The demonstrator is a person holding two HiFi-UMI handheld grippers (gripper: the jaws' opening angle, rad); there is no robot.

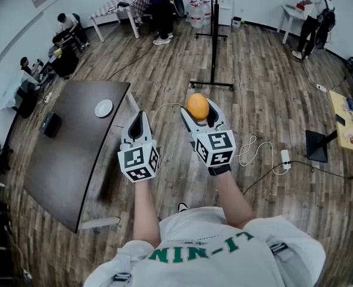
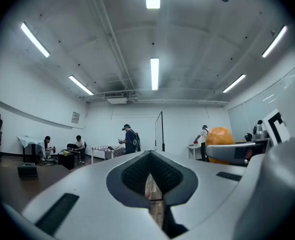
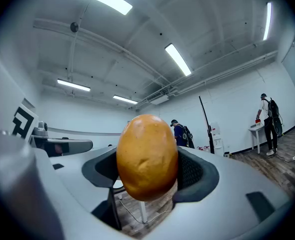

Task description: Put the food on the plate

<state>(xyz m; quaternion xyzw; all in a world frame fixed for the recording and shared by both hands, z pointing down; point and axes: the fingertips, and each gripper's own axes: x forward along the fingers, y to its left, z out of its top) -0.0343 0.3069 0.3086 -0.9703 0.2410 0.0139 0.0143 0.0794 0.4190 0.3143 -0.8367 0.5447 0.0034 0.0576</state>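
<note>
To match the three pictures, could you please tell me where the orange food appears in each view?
Head view: the orange food at centre, held in the right gripper.
Left gripper view: the orange food at mid right.
Right gripper view: the orange food dead centre, between the jaws.
Shared landmark: the black stand pole, in all three.

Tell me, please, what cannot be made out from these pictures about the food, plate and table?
- Orange food: its kind is unclear. In the head view the right gripper covers its underside.
- Plate: too small in the head view to show surface detail.
- Dark object on the table: too small in the head view to identify.
</note>
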